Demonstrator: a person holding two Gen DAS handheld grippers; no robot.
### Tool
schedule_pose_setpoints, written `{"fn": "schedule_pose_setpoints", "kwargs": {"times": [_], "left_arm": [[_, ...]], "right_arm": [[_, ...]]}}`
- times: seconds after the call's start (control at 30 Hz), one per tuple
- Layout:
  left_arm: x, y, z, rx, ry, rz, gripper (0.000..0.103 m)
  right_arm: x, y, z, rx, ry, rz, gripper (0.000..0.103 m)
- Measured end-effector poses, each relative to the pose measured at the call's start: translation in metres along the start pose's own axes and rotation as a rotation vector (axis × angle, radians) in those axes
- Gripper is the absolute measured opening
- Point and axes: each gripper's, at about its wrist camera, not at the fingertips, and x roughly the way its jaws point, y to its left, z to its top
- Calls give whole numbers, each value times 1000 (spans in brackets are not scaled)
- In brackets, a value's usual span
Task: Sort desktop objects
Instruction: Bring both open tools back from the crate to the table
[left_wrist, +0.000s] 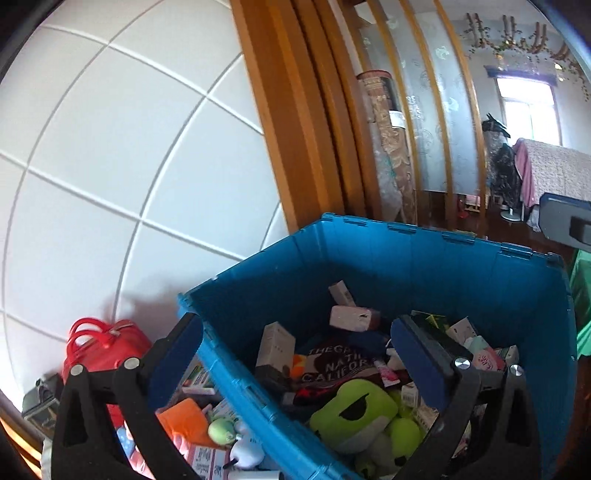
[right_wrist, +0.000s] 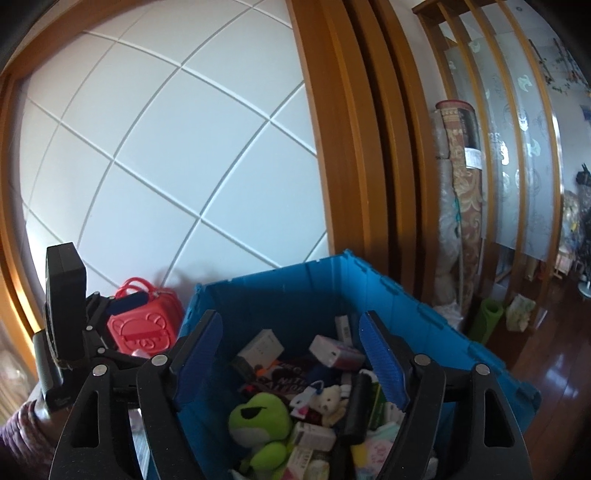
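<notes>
Here, in the left wrist view, your left gripper (left_wrist: 295, 354) stands with its jaws fully apart and nothing between the pads; the left finger hangs outside the blue crate (left_wrist: 424, 258) over loose clutter on the table, the right finger inside it. The crate fills the 5 o'clock sector and holds small boxes, a dark printed cloth (left_wrist: 334, 363) and a green frog plush (left_wrist: 351, 413). A red case (left_wrist: 99, 347) sits at 8 o'clock against the white panelled wall (left_wrist: 110, 147). In the right wrist view, your right gripper (right_wrist: 290, 354) also has its jaws parted, gripping nothing, both fingers above the crate (right_wrist: 280, 302) interior. The frog plush (right_wrist: 260, 424) lies at 6 o'clock between the fingers, a small white bear (right_wrist: 330, 400) just to its right. The red case (right_wrist: 142, 328) appears at 8 o'clock, partly behind the other gripper (right_wrist: 122, 306).
</notes>
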Motion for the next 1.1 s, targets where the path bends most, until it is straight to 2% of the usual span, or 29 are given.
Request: {"fn": "schedule_pose_setpoints", "kwargs": {"times": [0.13, 0.27, 0.5, 0.67, 0.87, 0.97, 1.1], "left_arm": [[-27, 20, -19, -18, -26, 55, 103], [-56, 47, -45, -31, -30, 116, 103], [-122, 129, -121, -59, 7, 255, 103], [-166, 192, -177, -94, 28, 332, 103], [-181, 248, -220, -137, 85, 372, 103], [-181, 265, -230, -158, 101, 377, 103], [-173, 284, -240, -188, 103, 393, 103]], "right_arm": [[-12, 20, -7, -7, -6, 18, 83], [-28, 57, -11, -36, -31, 43, 87], [-36, 147, -38, -70, -17, 149, 89], [-17, 213, -75, -73, 60, 213, 89], [12, 270, -121, -89, 158, 217, 90], [46, 288, -147, -93, 241, 219, 91], [110, 312, -183, -72, 378, 228, 92]]}}
